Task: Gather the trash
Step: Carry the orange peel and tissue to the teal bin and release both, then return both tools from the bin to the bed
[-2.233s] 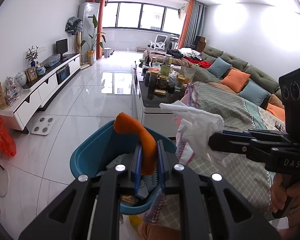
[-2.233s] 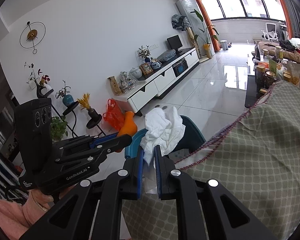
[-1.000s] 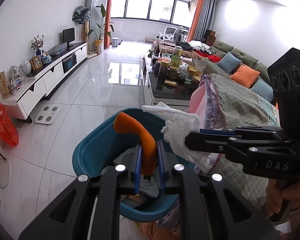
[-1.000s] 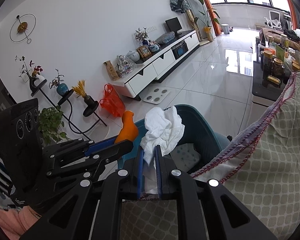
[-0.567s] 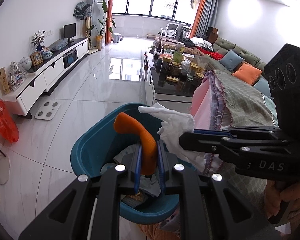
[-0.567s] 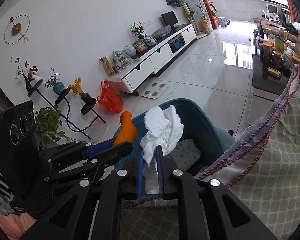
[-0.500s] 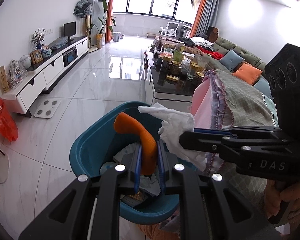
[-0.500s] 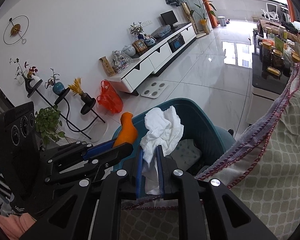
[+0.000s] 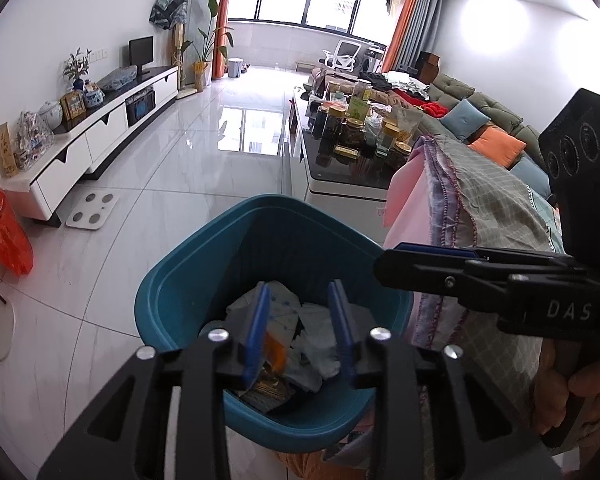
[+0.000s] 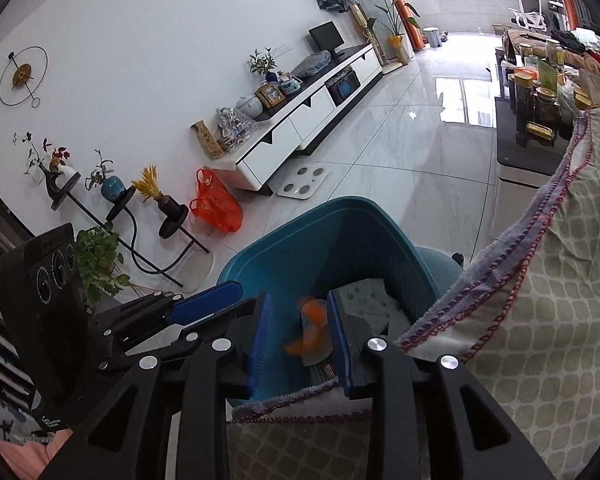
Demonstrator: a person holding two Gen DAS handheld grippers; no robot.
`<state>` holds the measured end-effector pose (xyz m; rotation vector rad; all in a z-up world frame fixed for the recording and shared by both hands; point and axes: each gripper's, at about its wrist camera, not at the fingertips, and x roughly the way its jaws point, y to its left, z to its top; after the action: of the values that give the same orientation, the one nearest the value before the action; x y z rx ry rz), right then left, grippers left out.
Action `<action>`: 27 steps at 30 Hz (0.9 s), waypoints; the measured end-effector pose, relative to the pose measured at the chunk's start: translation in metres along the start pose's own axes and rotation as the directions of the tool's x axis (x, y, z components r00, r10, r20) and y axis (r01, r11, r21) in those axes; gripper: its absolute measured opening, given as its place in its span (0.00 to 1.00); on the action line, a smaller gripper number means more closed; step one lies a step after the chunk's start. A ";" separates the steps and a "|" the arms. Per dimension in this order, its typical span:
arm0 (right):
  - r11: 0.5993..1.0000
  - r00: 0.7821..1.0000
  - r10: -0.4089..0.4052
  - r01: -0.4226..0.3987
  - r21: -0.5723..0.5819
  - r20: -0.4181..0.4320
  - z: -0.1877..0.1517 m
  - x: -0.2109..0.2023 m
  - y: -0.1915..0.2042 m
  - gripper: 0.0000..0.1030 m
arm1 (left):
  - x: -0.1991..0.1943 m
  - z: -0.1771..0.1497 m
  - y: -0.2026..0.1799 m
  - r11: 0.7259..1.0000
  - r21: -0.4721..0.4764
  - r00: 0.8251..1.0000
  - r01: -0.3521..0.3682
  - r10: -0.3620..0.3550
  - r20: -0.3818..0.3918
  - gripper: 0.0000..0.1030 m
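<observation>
Bin sits on the floor, just left of the blanket-covered seat. Inside the bin: paper scraps, a peel on top of them. Coffee table behind the bin, jars on it. Sofa right of the table. TV cabinet along the left wall, scale on the floor before it, bag at its near end. Both grippers above the bin, left gripper left of right gripper.

Teal bin, orange peel, green lattice-patterned blanket.
</observation>
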<state>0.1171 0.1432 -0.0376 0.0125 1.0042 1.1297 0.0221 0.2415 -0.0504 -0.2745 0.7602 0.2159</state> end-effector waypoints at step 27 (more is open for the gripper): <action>0.968 0.917 -0.247 0.246 0.045 0.313 -0.080 -0.187 -0.040 0.63 | -0.061 -0.022 -0.140 0.943 0.266 0.944 0.199 -0.258 0.207 0.96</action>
<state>0.0821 -0.0534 0.0190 0.0678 0.6980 0.8597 0.0049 0.0972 0.0007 -0.1010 0.5025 -0.0666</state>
